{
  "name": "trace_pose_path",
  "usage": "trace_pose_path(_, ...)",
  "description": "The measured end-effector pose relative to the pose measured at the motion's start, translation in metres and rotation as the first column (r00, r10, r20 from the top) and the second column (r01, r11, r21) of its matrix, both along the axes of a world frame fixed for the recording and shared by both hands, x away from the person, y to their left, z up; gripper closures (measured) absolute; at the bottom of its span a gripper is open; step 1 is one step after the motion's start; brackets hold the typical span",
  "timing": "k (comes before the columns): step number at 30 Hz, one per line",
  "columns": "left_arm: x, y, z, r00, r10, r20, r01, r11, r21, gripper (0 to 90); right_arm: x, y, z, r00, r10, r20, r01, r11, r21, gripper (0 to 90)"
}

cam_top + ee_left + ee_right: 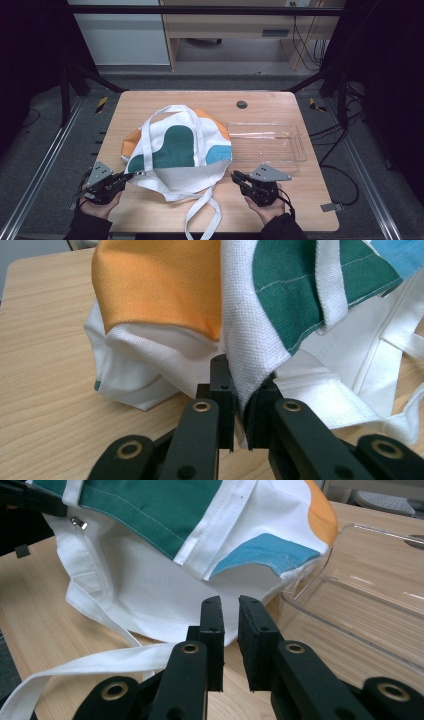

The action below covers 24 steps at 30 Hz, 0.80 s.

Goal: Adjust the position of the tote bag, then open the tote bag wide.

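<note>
1 tote bag [177, 150], 1 clear tray [280, 142] — 2 claws: left claw [125, 176], right claw [236, 176].

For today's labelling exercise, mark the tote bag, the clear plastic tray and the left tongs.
tote bag [175, 145]: high view, on its green patch.
clear plastic tray [295, 134]: high view, on its right rim.
left tongs [239, 405]: left gripper view, between tips pinching the bag's white edge.
</note>
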<state>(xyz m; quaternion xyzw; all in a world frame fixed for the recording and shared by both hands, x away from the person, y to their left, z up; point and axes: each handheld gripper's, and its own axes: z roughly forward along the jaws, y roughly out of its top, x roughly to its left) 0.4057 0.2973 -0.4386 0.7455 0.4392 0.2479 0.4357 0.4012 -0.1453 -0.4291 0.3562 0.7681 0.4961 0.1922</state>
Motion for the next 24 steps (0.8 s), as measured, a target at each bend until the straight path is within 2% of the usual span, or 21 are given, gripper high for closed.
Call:
trace_pose_path(7,0.000,0.000,0.000,1.0000,0.000,0.003,0.000,1.0000,0.009,84.8,0.005,0.020,0.001,0.9991,0.042,0.003,-0.042,0.999,0.001,89.6)
trace_pose_path(24,0.001,0.001,-0.001,1.0000,0.002,-0.003,-0.002,1.0000,-0.006,84.9,0.018,0.073,-0.005,0.9946,0.103,-0.001,-0.103,0.995,0.002,90.0)
